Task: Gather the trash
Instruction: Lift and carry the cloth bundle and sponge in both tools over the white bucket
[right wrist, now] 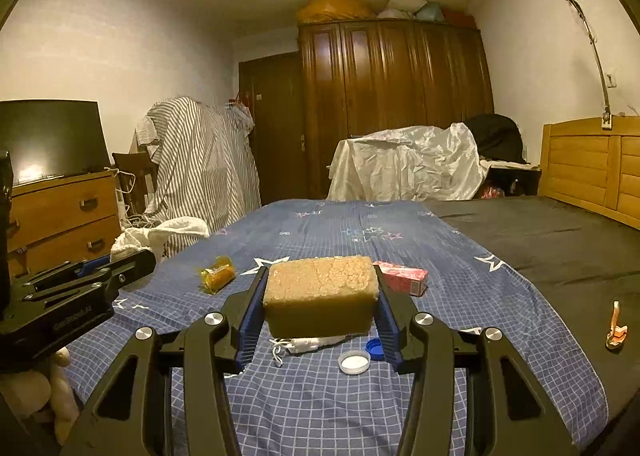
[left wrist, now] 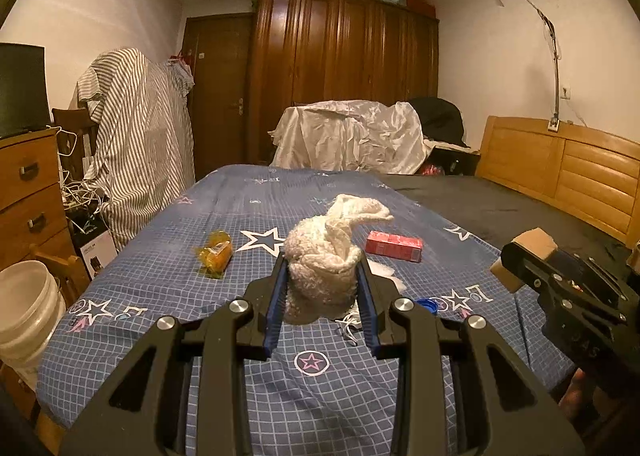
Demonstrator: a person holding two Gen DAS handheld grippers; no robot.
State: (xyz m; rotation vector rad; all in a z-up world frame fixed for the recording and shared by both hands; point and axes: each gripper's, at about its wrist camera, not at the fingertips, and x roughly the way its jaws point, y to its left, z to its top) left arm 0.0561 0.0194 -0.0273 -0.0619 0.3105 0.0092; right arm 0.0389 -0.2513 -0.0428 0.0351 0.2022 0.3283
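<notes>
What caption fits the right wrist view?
Right gripper clamps a yellow sponge above the star-print bedsheet.

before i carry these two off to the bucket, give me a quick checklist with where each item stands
1. Left gripper shut on the white cloth: ok, pads press both sides.
2. Right gripper shut on the sponge: ok, held level between the pads.
3. Both loads lifted clear of the bed: ok.
4. Cloth tail hanging free to snag: cannot tell, its lower end is hidden behind the fingers.
5. Bucket within view: ok, at the left of the bed; whether it is empty cannot tell.
6. Trash still on the bed: not ok, orange wrapper, red box, caps remain.
</notes>
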